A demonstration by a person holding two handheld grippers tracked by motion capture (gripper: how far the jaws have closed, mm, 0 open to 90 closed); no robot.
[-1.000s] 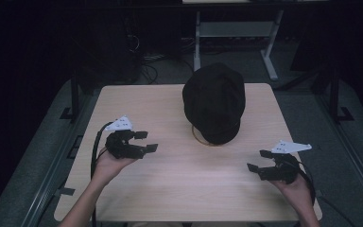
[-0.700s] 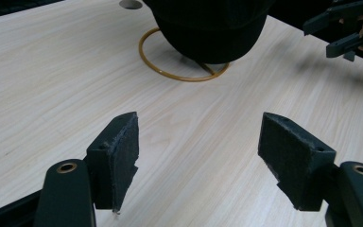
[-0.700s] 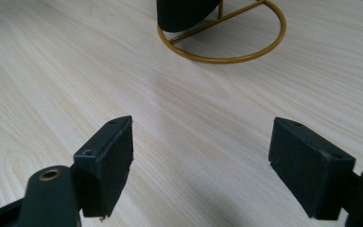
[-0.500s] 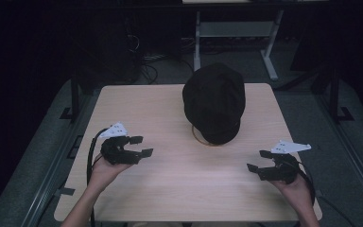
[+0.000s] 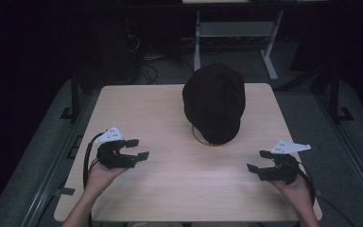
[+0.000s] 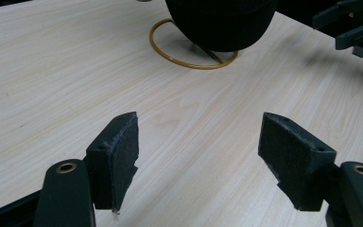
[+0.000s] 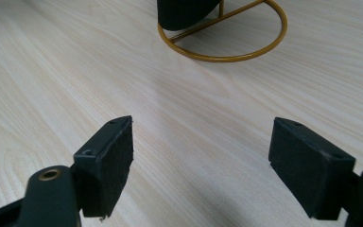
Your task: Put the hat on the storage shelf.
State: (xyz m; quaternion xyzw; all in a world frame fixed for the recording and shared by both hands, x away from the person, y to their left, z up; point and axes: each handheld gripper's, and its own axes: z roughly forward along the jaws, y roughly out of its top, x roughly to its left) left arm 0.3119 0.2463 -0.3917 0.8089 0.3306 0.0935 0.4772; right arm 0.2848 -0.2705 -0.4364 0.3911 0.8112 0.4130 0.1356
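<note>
Grippers (image 5: 134, 149) apart; black hat (image 5: 213, 103) (gold wire stand (image 6: 194, 59)).

Black hat (image 5: 213, 108) covers most of its gold wire stand (image 5: 203, 138) in the high view, just a sliver of ring showing. Left gripper view cuts the hat (image 6: 220, 21) off at the top edge; right gripper view crops it (image 7: 184, 12) too, with stand ring (image 7: 227, 42) partly behind it. Background floor clutter too dark to tell.
</note>
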